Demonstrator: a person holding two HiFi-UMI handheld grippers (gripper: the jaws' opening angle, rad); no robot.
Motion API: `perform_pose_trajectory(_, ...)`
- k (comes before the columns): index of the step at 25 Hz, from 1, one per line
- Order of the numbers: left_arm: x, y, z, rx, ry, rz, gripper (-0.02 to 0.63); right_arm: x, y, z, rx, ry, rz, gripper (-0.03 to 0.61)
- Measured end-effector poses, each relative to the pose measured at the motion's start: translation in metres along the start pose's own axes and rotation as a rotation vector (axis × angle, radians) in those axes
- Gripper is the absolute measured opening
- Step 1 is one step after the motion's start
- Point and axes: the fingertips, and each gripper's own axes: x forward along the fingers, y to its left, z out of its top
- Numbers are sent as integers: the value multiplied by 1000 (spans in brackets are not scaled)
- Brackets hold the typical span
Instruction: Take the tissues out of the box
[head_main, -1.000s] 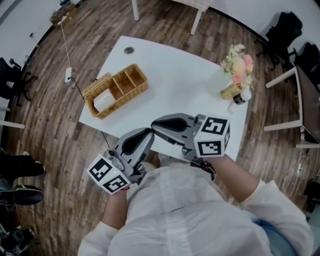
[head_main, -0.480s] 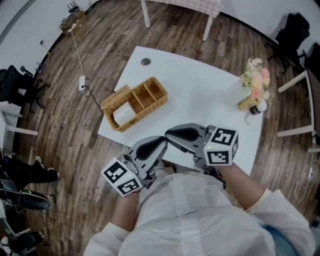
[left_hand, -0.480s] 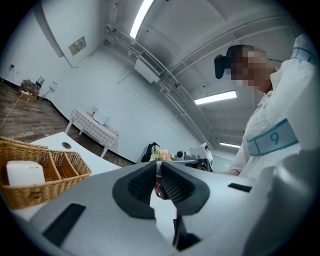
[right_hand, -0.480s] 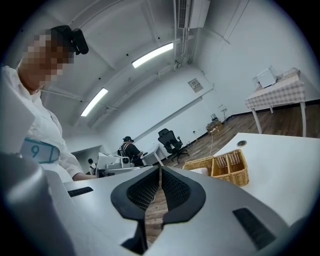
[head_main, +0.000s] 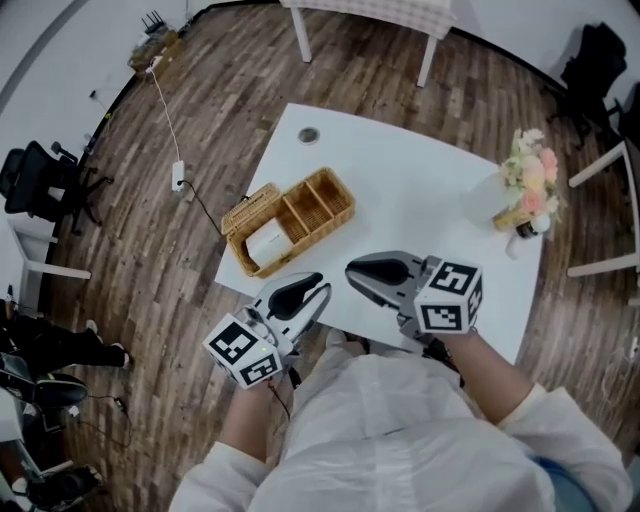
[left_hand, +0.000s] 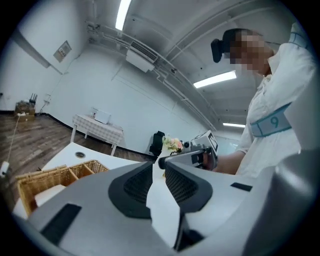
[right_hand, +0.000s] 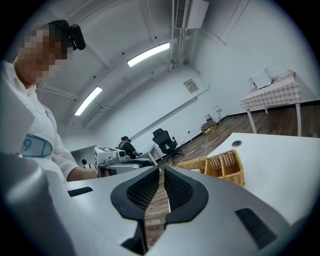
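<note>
A wicker basket with several compartments stands on the white table near its left edge. A white tissue pack lies in its near compartment. The basket also shows in the left gripper view and the right gripper view. My left gripper hovers at the table's near edge, just short of the basket. Its jaws have just been opening and stand slightly apart with nothing between them. My right gripper is beside it over the table, its jaws closed on nothing.
A vase of flowers stands at the table's right edge, with a small dark bottle beside it. A round cable port sits at the far corner. Chairs, a cable on the wooden floor and another table surround this one.
Both grippers have moved away from my body toward the table's near edge. The basket now lies closer to the left gripper's tips.
</note>
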Motion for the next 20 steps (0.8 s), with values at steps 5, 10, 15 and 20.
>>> perform_pose_trajectory(5, -11, 27, 0, 64, 65, 1, 105, 1, -4, -4, -5, 4, -17, 35)
perform_pose_trajectory(10, -14, 38, -5, 154, 145, -63, 167, 6, -3, -7, 3, 0, -27, 35)
perform_pose_trajectory(15, -20, 54, -16, 288, 267, -124, 216, 12, -1, -12, 10, 0, -39, 35)
perform_pose_trajectory(20, -29, 83, -26, 447, 405, -143, 262, 19, -2, -17, 21, -3, -65, 35)
